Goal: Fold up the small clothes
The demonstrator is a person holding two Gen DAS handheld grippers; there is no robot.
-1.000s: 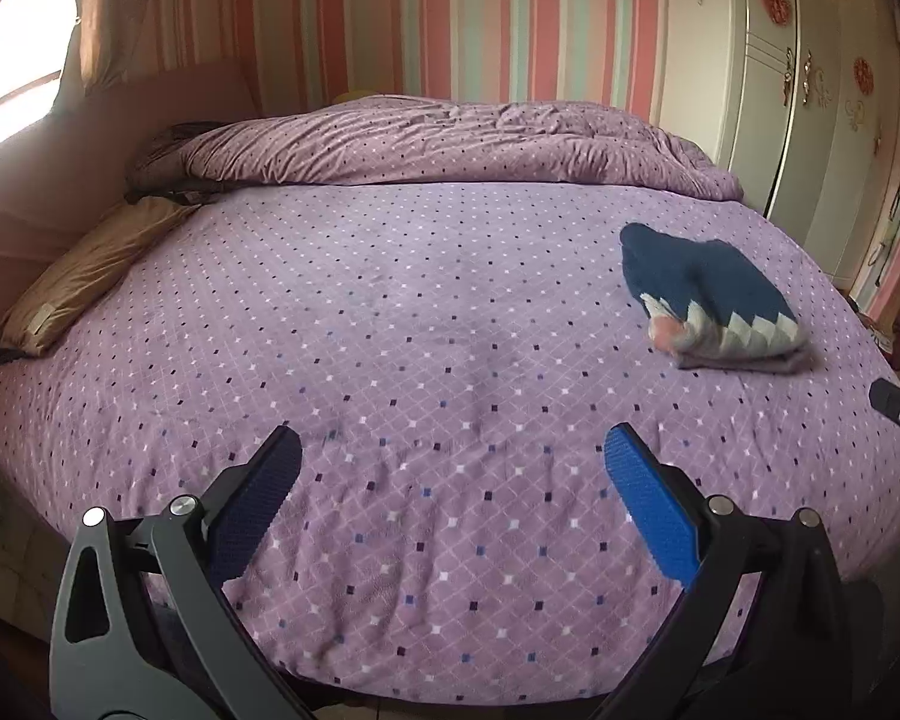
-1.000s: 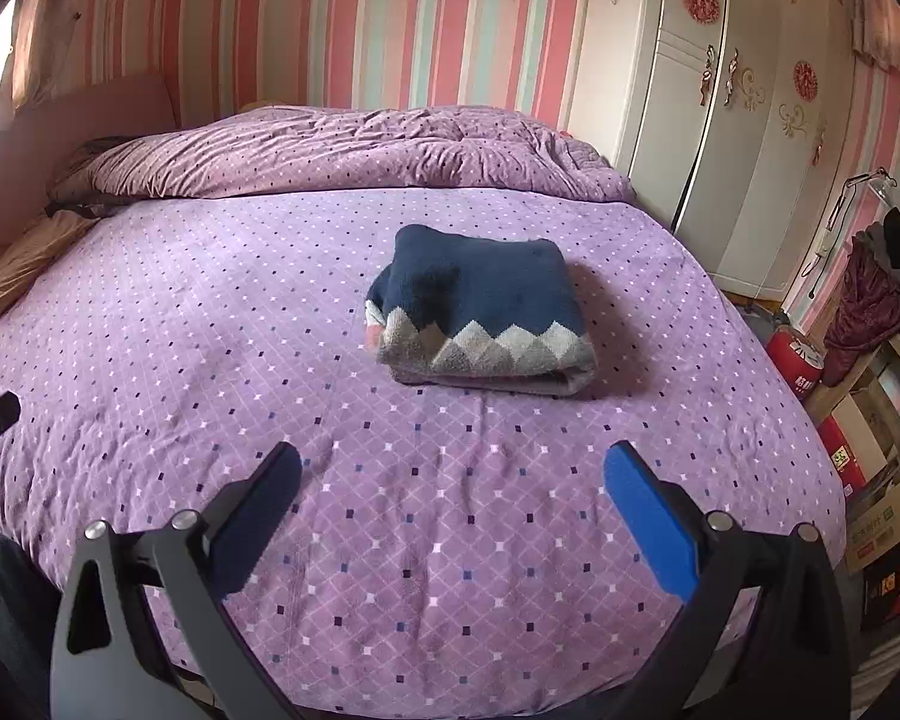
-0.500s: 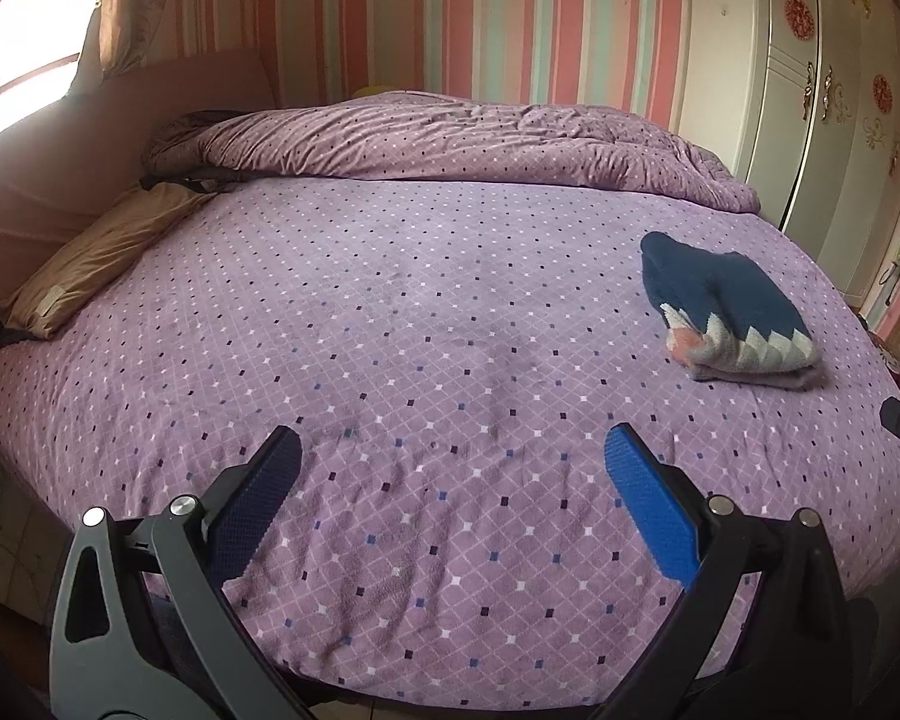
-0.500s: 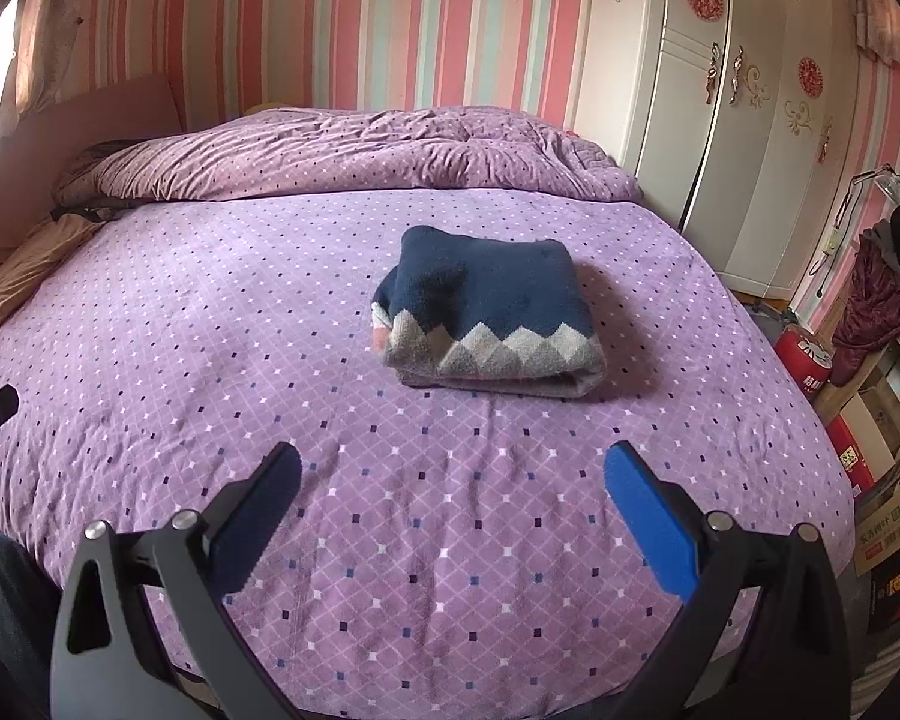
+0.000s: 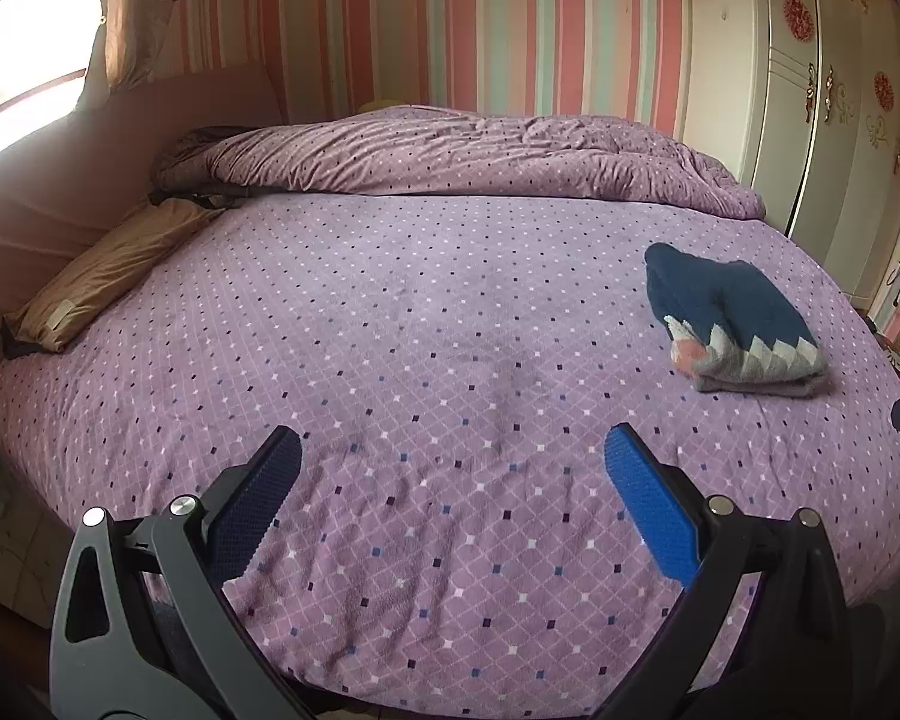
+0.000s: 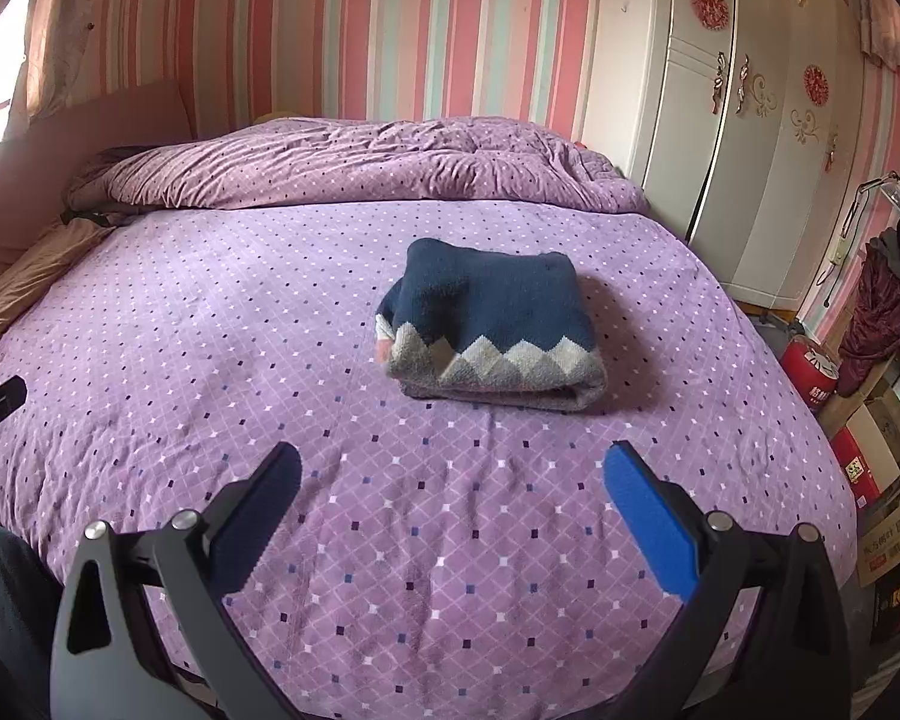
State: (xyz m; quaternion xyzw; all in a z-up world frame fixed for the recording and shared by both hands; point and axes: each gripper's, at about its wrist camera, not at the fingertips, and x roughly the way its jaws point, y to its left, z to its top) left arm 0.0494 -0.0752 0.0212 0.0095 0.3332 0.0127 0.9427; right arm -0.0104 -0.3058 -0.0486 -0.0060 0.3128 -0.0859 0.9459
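Lying along the far left edge of the bed, a tan pillow (image 5: pixel 99 273) rests against the pink headboard (image 5: pixel 42 180), with the bunched purple duvet (image 5: pixel 468 159) heaped across the back. Nearer the camera, the left gripper (image 5: pixel 450 462) hangs over the front of the purple dotted bedspread (image 5: pixel 390 330), its jaws spread wide and gripping nothing. Further right, the right gripper (image 6: pixel 450 468) hovers over the same cover, equally wide apart and empty (blue pads facing inward on both tools). Beyond it, well apart from its fingertips, sits the folded sweater (image 6: pixel 498 312), navy with a grey and white zigzag band along its near edge, flat on the bedspread towards the right side of the bed. A white wardrobe (image 6: pixel 750 120) stands past the bed's right edge, and cardboard boxes (image 6: pixel 882 480) crowd the floor beside it.
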